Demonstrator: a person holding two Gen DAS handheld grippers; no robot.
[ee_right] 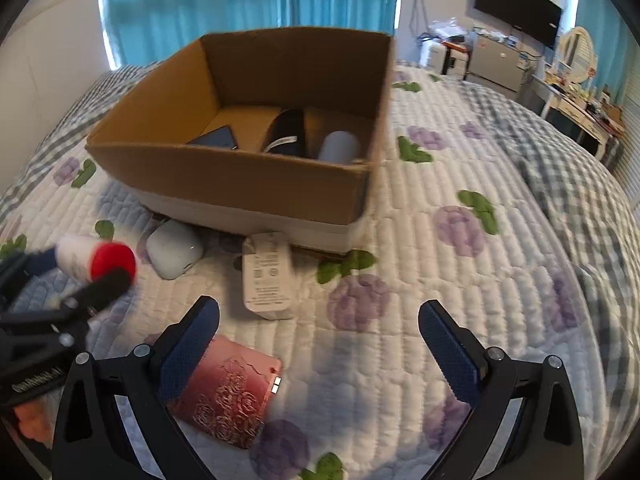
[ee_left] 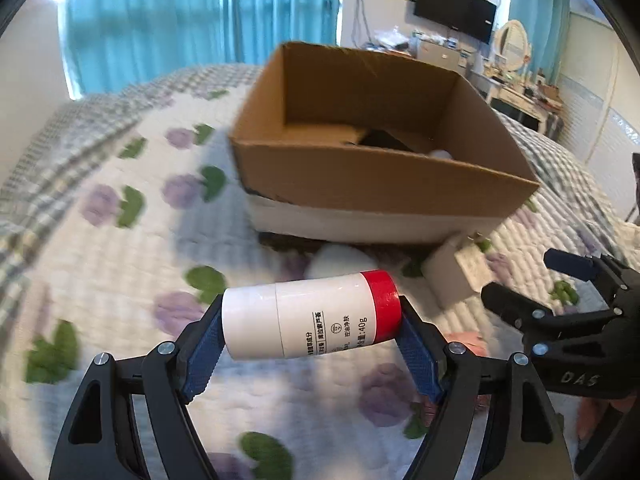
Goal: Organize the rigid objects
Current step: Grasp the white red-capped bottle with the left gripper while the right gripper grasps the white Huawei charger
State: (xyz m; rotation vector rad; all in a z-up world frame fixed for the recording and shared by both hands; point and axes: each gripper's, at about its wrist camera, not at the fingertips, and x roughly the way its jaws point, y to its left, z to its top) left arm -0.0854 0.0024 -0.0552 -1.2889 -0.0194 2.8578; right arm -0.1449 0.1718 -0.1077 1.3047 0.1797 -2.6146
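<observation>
Carry step: left claw (ee_left: 310,330) clamps the white red-capped bottle (ee_left: 310,316) end to end above the bed, cardboard box (ee_left: 376,184) ahead; likely next, lift over its near rim, release; right claw (ee_right: 319,322) wide, empty.

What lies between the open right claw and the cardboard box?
In the right wrist view, a flat white rectangular packet lies on the quilt between the right claw and the brown cardboard box.

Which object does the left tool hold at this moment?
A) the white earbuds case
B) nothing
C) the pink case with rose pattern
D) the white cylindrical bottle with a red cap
D: the left tool is shut on the white cylindrical bottle with a red cap, gripped at its two ends above the quilt.
</observation>
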